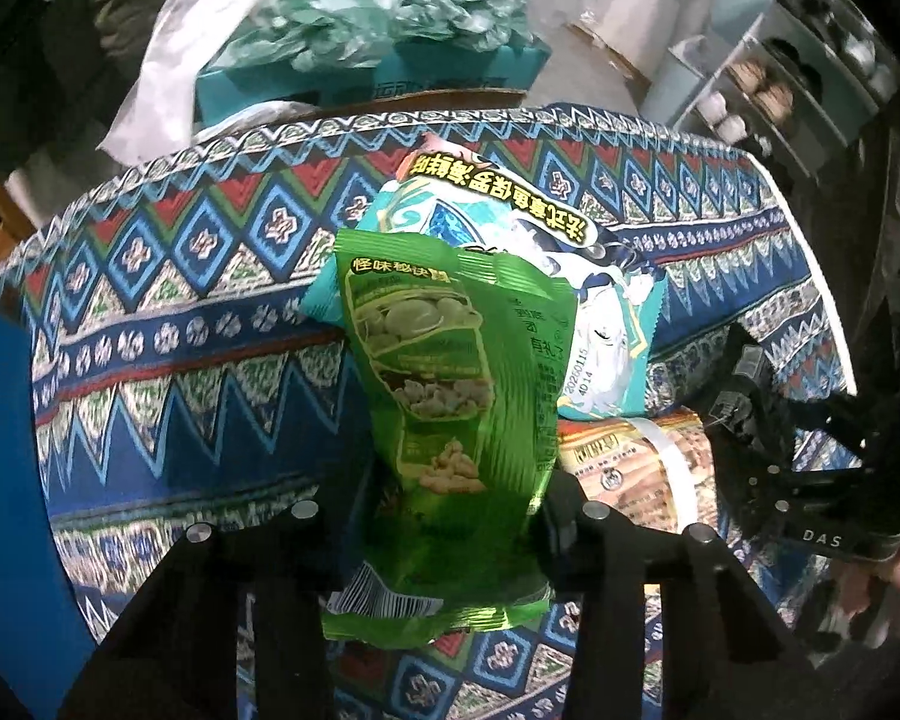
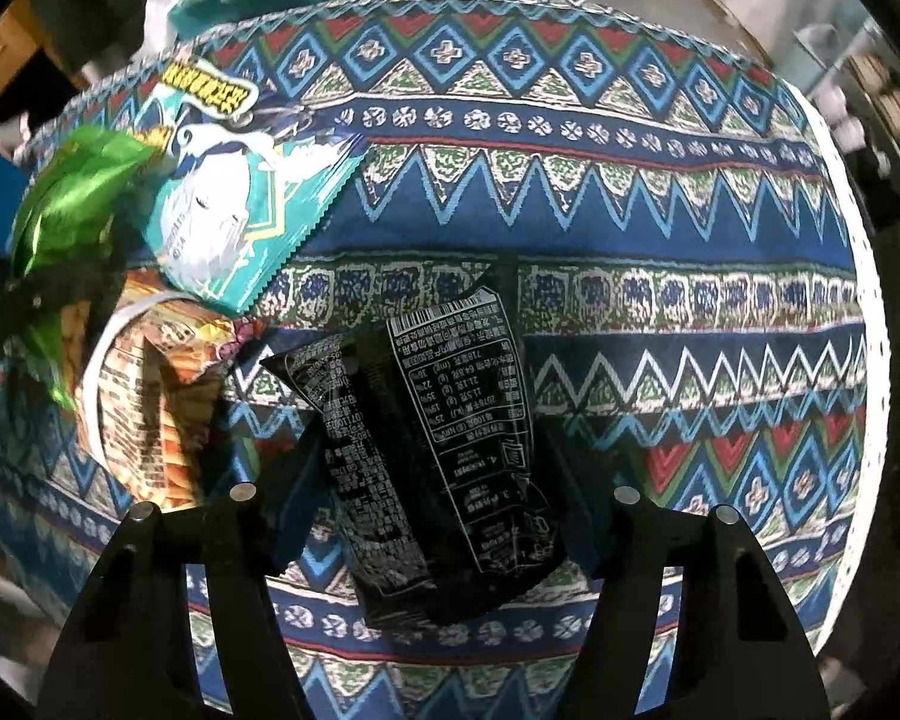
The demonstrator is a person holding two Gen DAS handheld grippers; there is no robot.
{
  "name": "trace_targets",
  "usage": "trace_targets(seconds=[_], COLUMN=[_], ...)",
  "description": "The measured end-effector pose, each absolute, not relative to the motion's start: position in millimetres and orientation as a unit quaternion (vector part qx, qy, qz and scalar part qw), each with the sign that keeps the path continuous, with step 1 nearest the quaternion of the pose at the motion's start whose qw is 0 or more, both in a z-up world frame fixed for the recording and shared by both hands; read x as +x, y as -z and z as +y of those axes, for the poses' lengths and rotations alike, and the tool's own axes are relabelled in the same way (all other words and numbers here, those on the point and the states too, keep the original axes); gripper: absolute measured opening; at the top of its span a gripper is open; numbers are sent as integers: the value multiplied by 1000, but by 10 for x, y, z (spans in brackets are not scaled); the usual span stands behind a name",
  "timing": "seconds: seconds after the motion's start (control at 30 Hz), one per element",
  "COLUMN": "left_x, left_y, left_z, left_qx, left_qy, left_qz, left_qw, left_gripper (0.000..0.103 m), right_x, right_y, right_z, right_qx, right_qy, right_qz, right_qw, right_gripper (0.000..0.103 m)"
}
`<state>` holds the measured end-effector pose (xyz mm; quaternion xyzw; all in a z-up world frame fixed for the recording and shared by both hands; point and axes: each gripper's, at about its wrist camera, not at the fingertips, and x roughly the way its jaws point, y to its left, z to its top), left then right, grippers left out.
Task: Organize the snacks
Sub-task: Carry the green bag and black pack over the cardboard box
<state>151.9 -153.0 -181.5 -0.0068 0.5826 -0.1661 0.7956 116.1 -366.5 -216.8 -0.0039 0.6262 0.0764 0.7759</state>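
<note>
My left gripper [image 1: 459, 498] is shut on a green snack bag [image 1: 450, 396] and holds it above the patterned tablecloth [image 1: 180, 312]. Behind it lies a teal snack bag [image 1: 606, 324] partly over an orange snack bag [image 1: 630, 468]. My right gripper [image 2: 432, 480] is shut on a black snack bag [image 2: 444, 456] printed with white text, held over the cloth [image 2: 660, 240]. In the right wrist view the green bag [image 2: 72, 198], the teal bag [image 2: 234, 204] and the orange bag [image 2: 150, 408] sit at the left. The right gripper's body [image 1: 798, 456] shows at the right of the left wrist view.
A teal box [image 1: 384, 66] with crumpled teal and white plastic bags stands beyond the table's far edge. White shelves [image 1: 798, 78] with small items are at the far right. A blue surface [image 1: 0, 480] is at the left edge.
</note>
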Motion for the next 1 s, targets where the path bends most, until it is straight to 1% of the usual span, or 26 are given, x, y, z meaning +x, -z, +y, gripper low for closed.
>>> trace_targets(seconds=[0.27, 0.73, 1.0], left_x=[1338, 1073, 922], left_y=[1624, 1092, 767], left_z=[-1425, -1306, -1138], left_qx=[-23, -42, -63], left_qy=[149, 141, 131], left_qz=[563, 527, 507], left_qw=[813, 837, 850], left_gripper=[44, 44, 44], right_x=[1083, 956, 960], right_y=[1862, 973, 807], right_z=[-3838, -3793, -3431], right_qx=[32, 66, 70], right_qy=[-63, -67, -84], right_qz=[604, 550, 529], right_qw=[794, 830, 842], right_gripper=[67, 67, 67])
